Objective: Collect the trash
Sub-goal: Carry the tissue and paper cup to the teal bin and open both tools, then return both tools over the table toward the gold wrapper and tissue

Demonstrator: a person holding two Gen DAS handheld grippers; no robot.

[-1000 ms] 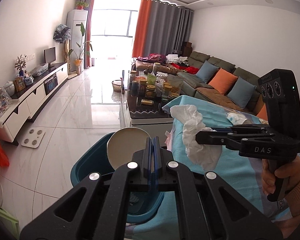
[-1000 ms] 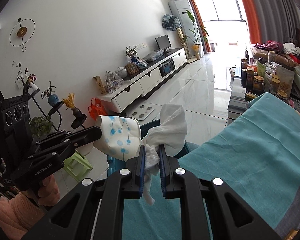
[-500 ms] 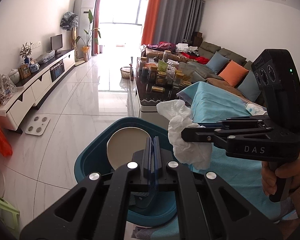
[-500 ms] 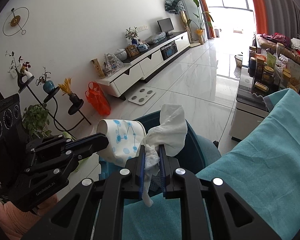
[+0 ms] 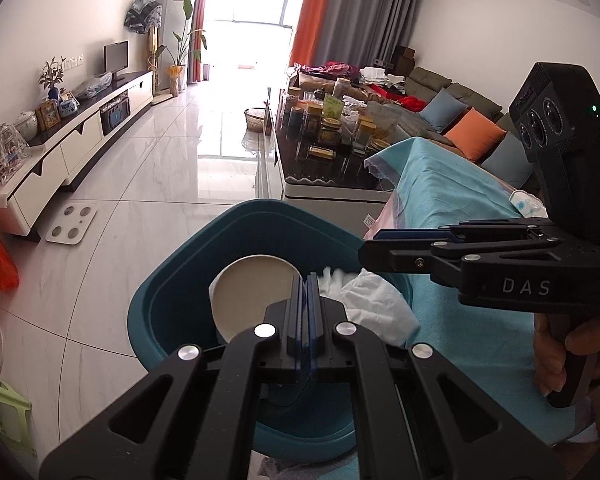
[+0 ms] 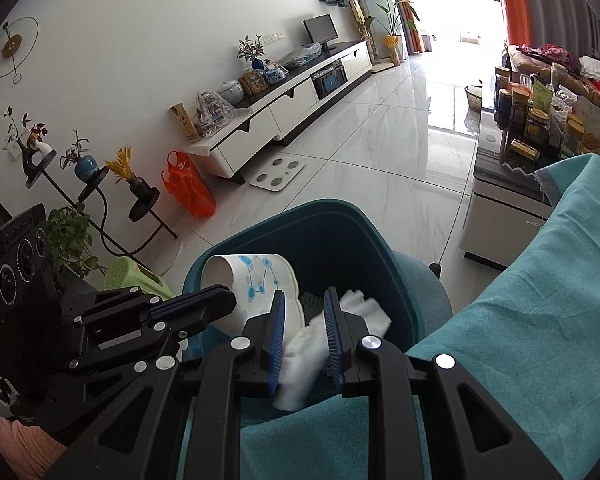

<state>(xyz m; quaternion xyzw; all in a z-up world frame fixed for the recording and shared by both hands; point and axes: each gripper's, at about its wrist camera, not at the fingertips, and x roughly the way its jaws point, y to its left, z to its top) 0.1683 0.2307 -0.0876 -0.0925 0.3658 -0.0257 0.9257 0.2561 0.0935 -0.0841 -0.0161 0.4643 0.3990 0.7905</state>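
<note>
While the crumpled tissue (image 6: 332,322) lies loose between the spread fingers of the right gripper (image 6: 303,328), low centre of frame, it sits over the teal bin (image 6: 340,220), so release looks under way. Left gripper (image 5: 305,320) is pressed onto the rim of a paper cup (image 5: 252,296), cup axis pointing away into the bin. Only the right view shows the cup's blue print; the left view shows its open mouth.

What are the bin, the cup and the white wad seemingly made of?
Bin: likely moulded plastic, teal, smooth with a soft sheen. Cup: apparently paper, matte white with blue print, squashed rim. White wad: tissue or paper towel, limp and crumpled.
</note>
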